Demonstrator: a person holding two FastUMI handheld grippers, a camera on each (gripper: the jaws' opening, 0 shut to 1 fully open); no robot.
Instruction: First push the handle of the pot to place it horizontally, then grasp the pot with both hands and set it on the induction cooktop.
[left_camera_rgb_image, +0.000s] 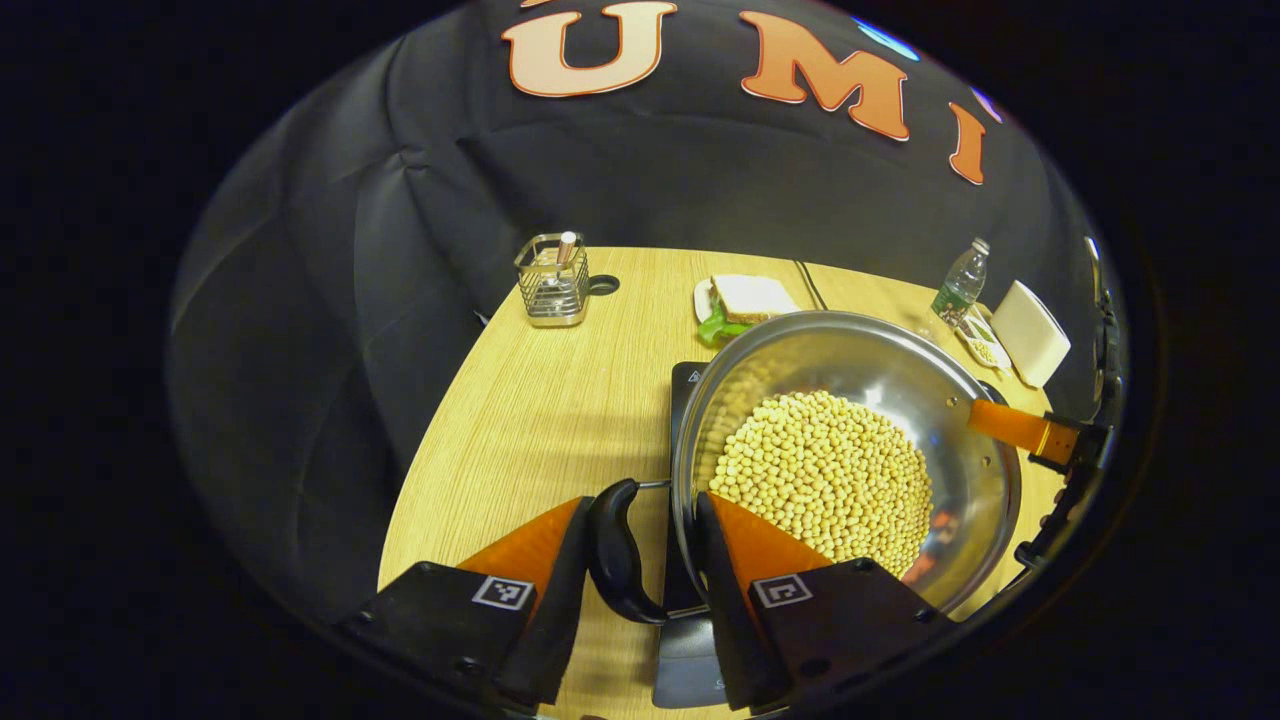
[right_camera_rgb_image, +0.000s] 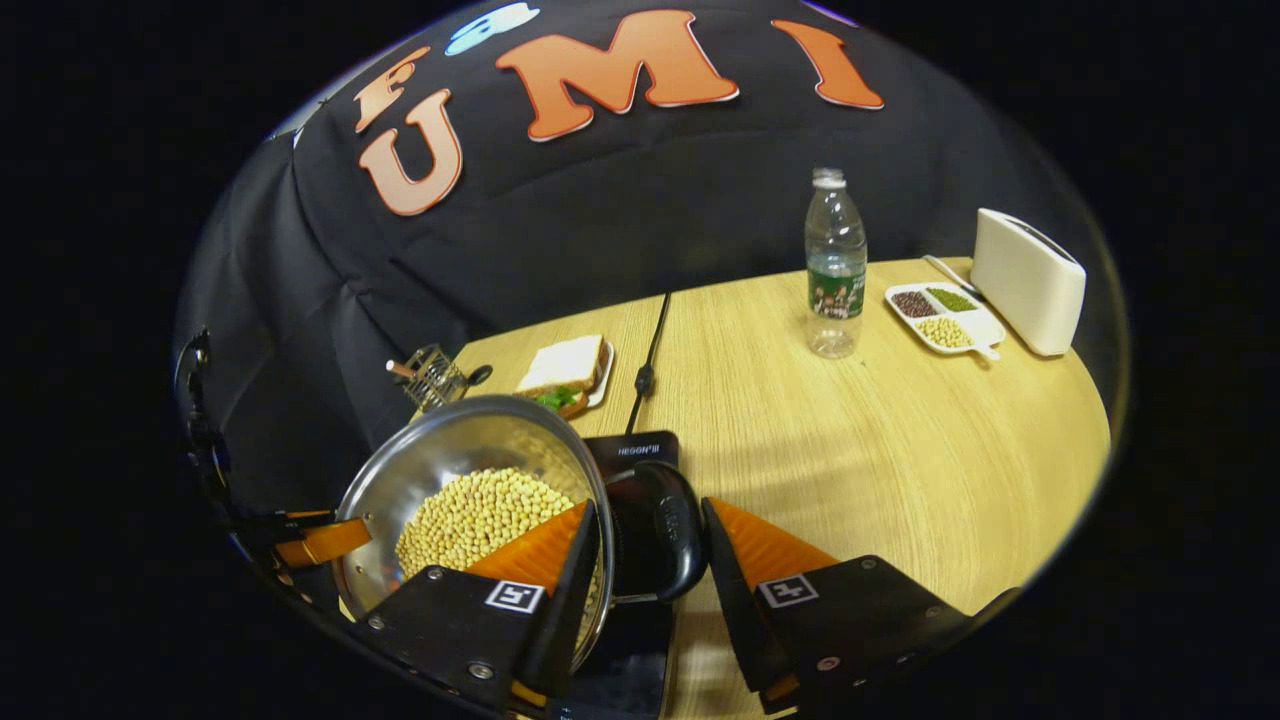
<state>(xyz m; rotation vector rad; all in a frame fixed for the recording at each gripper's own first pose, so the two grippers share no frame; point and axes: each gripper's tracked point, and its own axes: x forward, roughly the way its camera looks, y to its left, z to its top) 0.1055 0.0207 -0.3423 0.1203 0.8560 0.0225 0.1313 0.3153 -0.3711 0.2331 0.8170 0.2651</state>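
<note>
Steel pot (left_camera_rgb_image: 850, 450) of pale beans carried over the black induction cooktop (left_camera_rgb_image: 688, 600), at 3 o'clock of table centre. Left gripper (left_camera_rgb_image: 640, 560) spread, one finger inside the rim, one outside the near loop handle (left_camera_rgb_image: 618, 560); firm pinch cannot be told. Right gripper (right_camera_rgb_image: 650, 560) likewise parted astride the far handle (right_camera_rgb_image: 668, 530). Best lowered level, both sides together, centred on the cooktop. Sandwich plate (right_camera_rgb_image: 570, 372) and power cord (right_camera_rgb_image: 645, 375) close at 12 o'clock; bottle (right_camera_rgb_image: 835, 265), toaster (right_camera_rgb_image: 1030, 280) well apart.
</note>
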